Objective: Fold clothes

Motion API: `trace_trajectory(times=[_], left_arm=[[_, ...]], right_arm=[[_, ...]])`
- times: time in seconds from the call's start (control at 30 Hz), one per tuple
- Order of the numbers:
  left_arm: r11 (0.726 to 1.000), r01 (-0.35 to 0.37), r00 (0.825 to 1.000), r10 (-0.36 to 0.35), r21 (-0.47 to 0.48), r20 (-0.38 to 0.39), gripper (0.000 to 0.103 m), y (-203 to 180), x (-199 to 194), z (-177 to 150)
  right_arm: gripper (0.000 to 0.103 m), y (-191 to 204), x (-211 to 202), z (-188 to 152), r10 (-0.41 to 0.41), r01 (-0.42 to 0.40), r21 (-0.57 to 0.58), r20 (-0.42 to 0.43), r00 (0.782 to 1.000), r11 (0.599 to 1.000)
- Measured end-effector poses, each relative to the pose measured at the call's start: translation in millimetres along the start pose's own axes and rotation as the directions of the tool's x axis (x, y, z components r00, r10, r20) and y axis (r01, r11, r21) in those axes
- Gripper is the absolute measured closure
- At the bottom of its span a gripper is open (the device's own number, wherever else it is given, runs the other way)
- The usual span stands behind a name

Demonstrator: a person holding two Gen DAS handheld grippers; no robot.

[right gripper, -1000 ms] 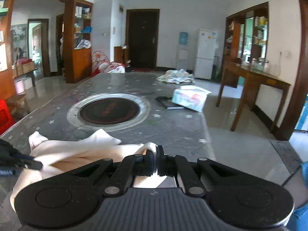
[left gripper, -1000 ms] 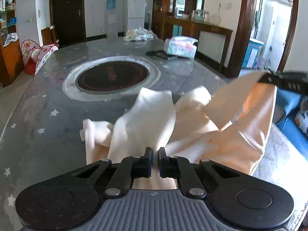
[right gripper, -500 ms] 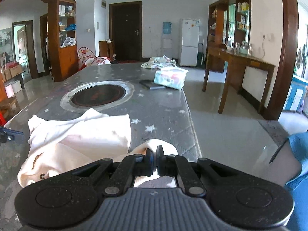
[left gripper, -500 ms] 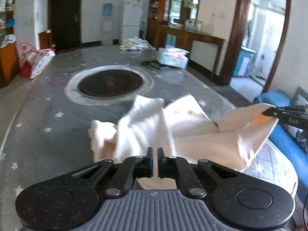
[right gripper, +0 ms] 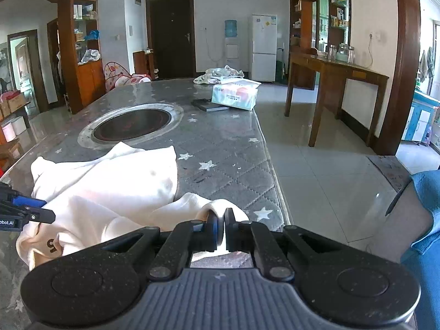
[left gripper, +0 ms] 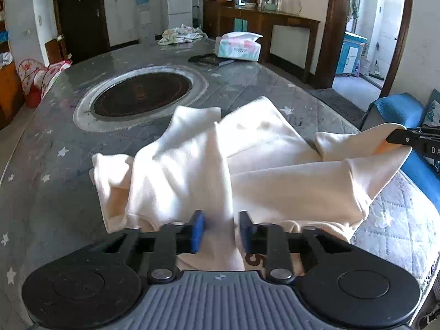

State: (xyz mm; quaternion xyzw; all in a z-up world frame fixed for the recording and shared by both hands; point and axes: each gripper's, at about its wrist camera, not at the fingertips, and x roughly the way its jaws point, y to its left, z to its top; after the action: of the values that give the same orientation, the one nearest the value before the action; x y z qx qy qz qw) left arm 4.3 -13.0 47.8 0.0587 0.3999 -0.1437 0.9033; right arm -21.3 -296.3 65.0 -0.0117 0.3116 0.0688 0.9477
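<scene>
The cream garment (left gripper: 192,165) lay lower and flatter on the gray quilted table (left gripper: 55,143) than it had 1 second earlier, when its right side hung high in the air; its folds had settled into soft ridges near the table's front edge. The left gripper (left gripper: 219,231), which had been pinched tight on the cloth half a second before, now stood with its 2 blue-padded jaws parted, a loose fold of fabric running up between them (no longer clamped). The right gripper (right gripper: 223,227) remained closed on a corner of the garment at the table's right edge, holding it slightly raised and level, as the left wrist view showed from the side (left gripper: 412,140). The fabric looked soft and matte, bunched into broad creases, with a dark numeral printed near its hem. Behind it sat a round, dark glass hob (left gripper: 143,97) ringed in metal, and farther back a tissue pack (left gripper: 238,46) beside a flat black object (left gripper: 209,59).
</scene>
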Motion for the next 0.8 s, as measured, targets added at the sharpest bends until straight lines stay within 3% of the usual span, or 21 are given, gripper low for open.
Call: trace_trajectory(times=[0.07, 0.23, 0.8], left_arm=[[1.0, -0.004, 1.0, 0.004, -0.001, 0.006, 0.091, 1, -2, -1], [0.999, -0.033, 0.999, 0.033, 0.008, 0.035, 0.097, -1, -11, -2], [0.997, -0.081, 0.988, 0.077, 0.018, 0.136, 0.101, -6, -51, -9]], right_arm=[[0.099, 0, 0, -1, -0.002, 0.002, -0.001, -0.001, 1.0, 1.0], [0.099, 1, -1, -2, -0.008, 0.008, -0.007, -0.002, 1.0, 1.0], [0.099, 11, -19, 2, -0.032, 0.033, -0.038, 0.027, 0.999, 0.999]])
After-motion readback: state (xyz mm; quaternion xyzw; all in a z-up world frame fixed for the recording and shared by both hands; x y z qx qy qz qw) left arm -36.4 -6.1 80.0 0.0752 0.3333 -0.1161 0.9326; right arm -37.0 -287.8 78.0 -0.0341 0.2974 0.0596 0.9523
